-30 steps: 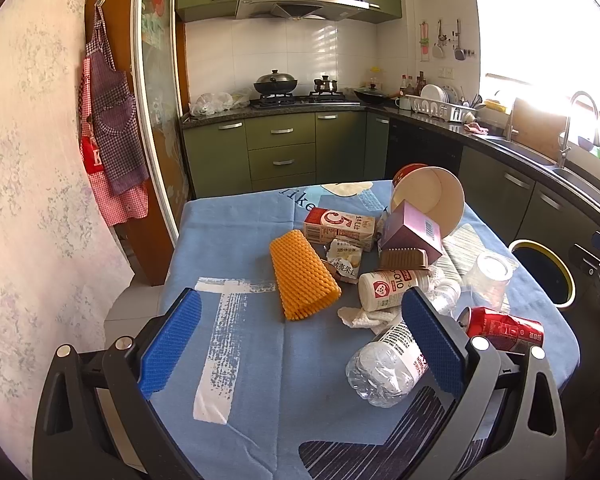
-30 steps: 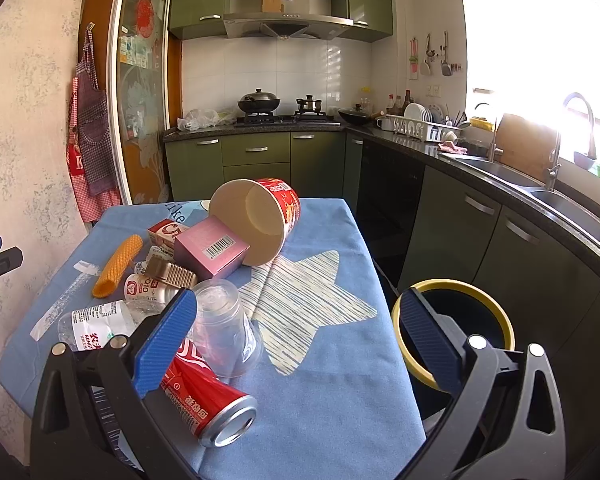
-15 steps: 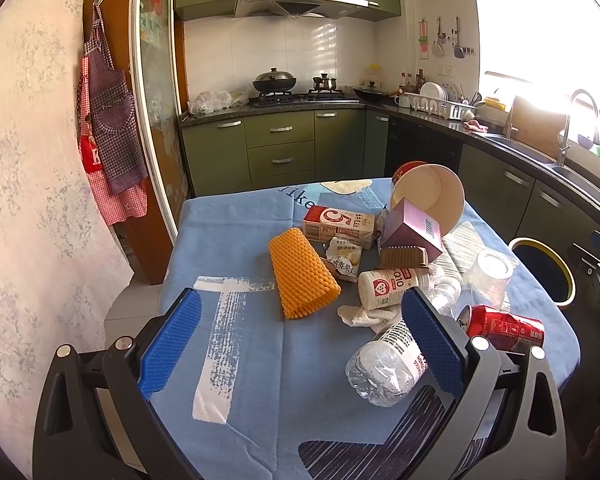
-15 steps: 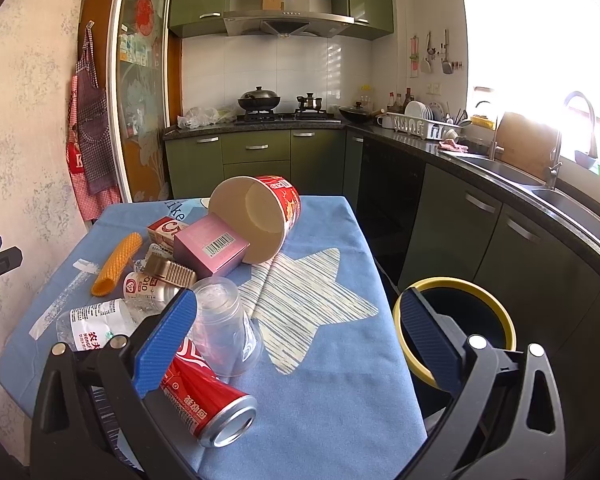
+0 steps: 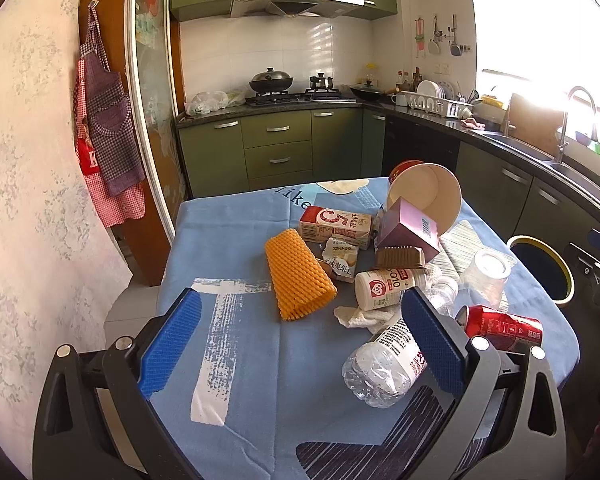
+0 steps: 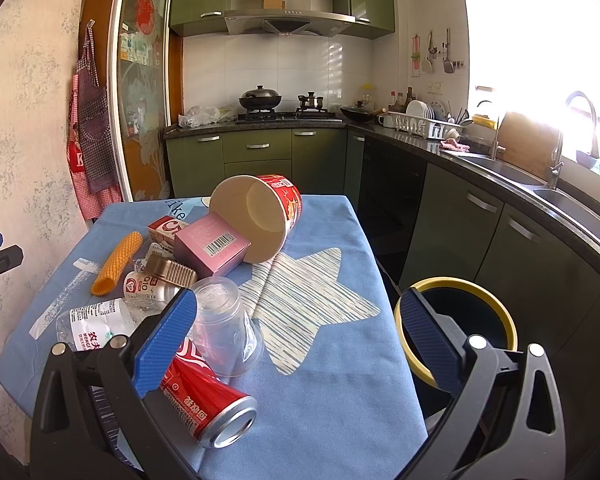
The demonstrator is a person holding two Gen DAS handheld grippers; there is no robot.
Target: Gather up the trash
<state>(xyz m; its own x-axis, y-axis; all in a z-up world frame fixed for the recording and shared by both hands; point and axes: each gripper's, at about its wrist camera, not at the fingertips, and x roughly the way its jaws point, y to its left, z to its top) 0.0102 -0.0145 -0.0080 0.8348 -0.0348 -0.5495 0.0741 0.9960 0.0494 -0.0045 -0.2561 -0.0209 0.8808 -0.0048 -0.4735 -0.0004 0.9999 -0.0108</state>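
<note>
Trash litters the blue tablecloth (image 5: 236, 240) ahead of both wide-open, empty grippers. Left gripper (image 5: 300, 332) hovers low; at its 1 o'clock lies a crushed water bottle (image 5: 384, 364), at 12 an orange mesh sleeve (image 5: 298, 278). Right gripper (image 6: 300, 332) has a red can (image 6: 208, 400) at 7 o'clock, a clear cup (image 6: 224, 328) beside it, and the yellow-rimmed bin (image 6: 496, 312) at 3.

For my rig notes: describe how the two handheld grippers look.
The left gripper and the right gripper look alike: black angular plastic frames with triangular cut-outs and round silver bolts, each carrying two flat fingers covered in textured blue padding. No cables or sleeves are visible.
</note>
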